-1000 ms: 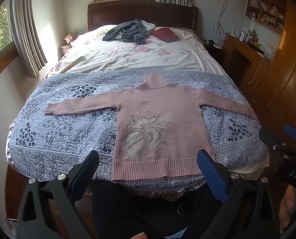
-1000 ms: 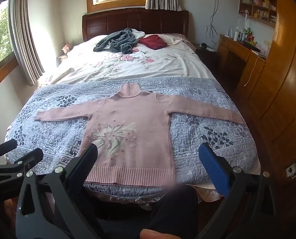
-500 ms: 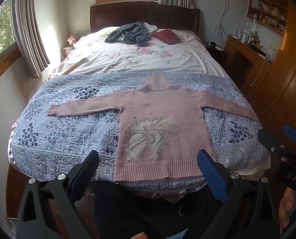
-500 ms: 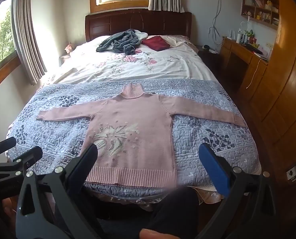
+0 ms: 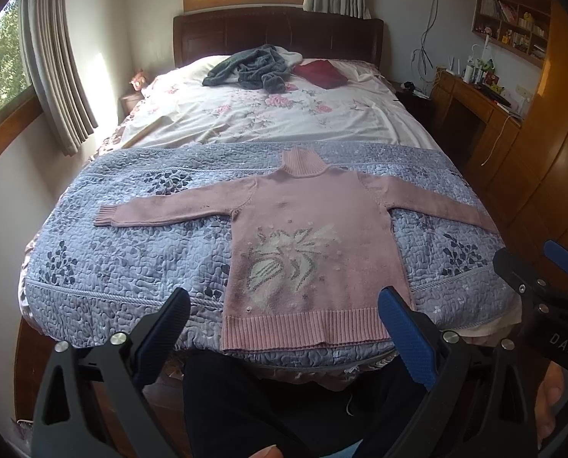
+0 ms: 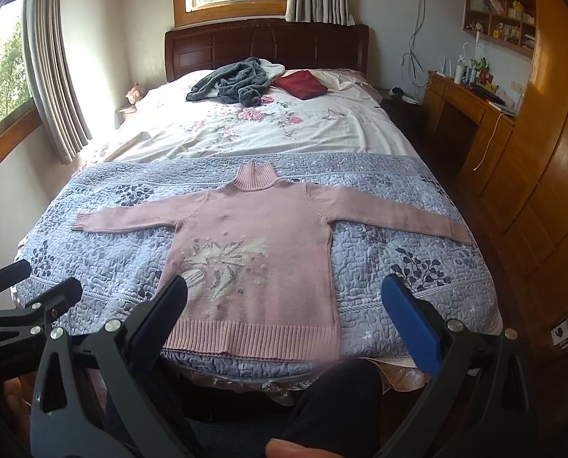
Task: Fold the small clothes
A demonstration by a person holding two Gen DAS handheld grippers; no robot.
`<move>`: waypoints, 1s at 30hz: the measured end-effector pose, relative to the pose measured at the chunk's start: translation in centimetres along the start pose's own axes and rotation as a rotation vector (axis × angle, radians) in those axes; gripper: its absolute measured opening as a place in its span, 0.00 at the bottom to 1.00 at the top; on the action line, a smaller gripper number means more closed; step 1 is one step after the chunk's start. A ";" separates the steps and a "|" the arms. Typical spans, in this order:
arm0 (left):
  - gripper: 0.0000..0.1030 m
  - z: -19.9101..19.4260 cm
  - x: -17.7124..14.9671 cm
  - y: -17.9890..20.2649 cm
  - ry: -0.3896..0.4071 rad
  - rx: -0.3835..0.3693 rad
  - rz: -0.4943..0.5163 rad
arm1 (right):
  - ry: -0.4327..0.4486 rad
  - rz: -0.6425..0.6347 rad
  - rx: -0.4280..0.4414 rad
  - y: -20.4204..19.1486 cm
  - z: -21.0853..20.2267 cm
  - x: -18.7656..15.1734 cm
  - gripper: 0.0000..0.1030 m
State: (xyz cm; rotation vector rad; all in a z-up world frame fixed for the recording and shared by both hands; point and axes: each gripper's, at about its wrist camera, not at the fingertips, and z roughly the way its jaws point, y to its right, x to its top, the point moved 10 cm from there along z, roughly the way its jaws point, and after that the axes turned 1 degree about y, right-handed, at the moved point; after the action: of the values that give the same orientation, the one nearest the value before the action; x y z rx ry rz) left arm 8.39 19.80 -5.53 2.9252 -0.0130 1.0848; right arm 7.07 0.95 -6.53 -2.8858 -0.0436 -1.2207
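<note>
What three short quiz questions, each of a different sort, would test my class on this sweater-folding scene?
1. True or false: the pink sweater lies flat with both sleeves spread out.
2. Multiple choice: the left gripper and right gripper are (a) both open and empty, (b) both shut on the hem, (c) one open, one shut.
3. Short answer: what does the sweater lie on?

Key
1. True.
2. a. Neither touches the sweater.
3. The blue-grey quilted cover across the foot of the bed; the grey garment and the dark red item lie apart, near the headboard.
</note>
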 end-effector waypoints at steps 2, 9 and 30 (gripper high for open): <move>0.96 0.0 0.0 0.0 0.001 0.001 0.000 | -0.001 0.003 0.002 0.2 0.1 -0.1 0.98; 0.96 0.0 0.1 -0.1 0.003 0.003 -0.002 | -0.002 0.003 0.004 0.3 0.1 -0.2 0.98; 0.96 -0.1 0.2 -0.2 0.006 0.005 -0.002 | -0.005 0.002 0.005 0.2 0.2 -0.4 0.98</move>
State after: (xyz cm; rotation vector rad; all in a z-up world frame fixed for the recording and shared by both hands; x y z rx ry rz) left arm 8.47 19.98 -5.37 2.9258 -0.0070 1.0951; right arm 6.92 0.71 -6.94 -2.8842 -0.0433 -1.2115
